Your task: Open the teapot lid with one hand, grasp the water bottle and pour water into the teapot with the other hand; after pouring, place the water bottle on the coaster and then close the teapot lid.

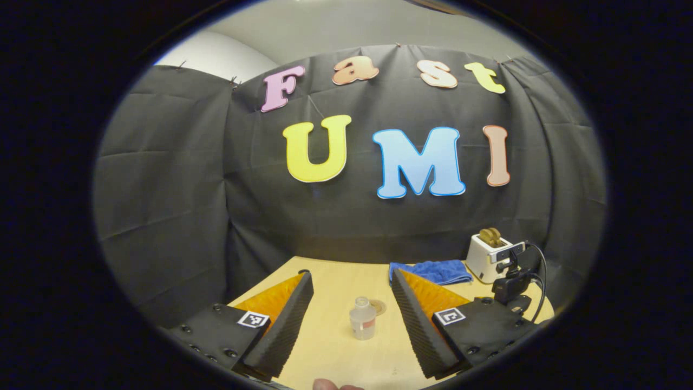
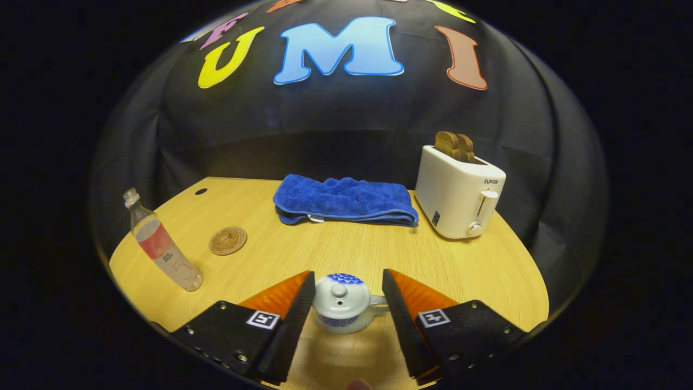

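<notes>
Here, both tongs (image 1: 352, 284) (image 2: 346, 284) agape, one water bottle (image 2: 161, 248), one lidded teapot (image 2: 344, 303), perhaps one coaster (image 2: 228, 240)

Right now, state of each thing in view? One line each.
teapot: upright, lid on, between the open right tongs, untouched.
water bottle: upright on the table, cap off, partly filled, ungrasped.
coaster: flat, nothing on it.
left tongs: open, facing the bottle, not on it.
towel: folded.
toaster: bread up in the slots.
</notes>
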Tool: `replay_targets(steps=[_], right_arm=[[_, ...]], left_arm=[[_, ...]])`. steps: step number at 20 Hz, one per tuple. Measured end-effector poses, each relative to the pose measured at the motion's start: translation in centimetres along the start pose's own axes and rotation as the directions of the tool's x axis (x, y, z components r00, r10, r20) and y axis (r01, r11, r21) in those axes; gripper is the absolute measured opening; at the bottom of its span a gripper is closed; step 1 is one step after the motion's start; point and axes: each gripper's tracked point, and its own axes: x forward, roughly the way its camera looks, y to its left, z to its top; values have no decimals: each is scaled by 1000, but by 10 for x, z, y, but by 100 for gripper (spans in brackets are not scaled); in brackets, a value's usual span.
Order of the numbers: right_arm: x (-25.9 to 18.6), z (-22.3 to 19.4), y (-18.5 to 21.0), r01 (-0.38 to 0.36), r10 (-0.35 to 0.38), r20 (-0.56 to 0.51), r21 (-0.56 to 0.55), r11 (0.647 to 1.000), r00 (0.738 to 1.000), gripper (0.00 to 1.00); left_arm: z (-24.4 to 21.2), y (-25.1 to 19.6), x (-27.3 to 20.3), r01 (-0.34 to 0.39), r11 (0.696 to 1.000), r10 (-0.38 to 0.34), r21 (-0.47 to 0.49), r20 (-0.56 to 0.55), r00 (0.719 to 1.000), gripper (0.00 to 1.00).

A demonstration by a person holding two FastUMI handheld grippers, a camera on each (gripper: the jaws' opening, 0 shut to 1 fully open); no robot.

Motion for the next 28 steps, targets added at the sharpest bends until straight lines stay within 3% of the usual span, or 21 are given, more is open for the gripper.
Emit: replay_targets(steps=[1,5,7,8,20,21,22,28], right_arm=[[1,0,2,-7,7,0,-2,1000,1000,68],[12,0,3,-9,9,10,6,1000,1000,67],[12,-1,4,2,-2,5,-11,1000,1000,27],[13,1,4,0,0,24,-5,1000,1000,23],[12,2,11,-9,17,95,-89,996,995,24],[17,-2,6,37,-27,107,-90,995,994,24],[16,-2,6,21,-11,111,-88,996,994,0],[9,0,6,-14,21,129,-57,998,991,3]], left_arm=[[-1,0,1,-2,1000,2,0,-3,1000,100],[-5,1,6,-13,1000,13,-1,-20,1000,100],[-4,0,8,-14,1000,14,1,-22,1000,100],[-5,0,9,-14,1000,14,1,-21,1000,100],[-16,-3,17,-24,1000,24,4,-57,998,100],[-15,-2,16,-24,1000,24,3,-59,998,100],[-17,-3,16,-24,1000,24,4,-59,998,100],[-28,-3,16,-34,999,34,-7,-78,996,100]])
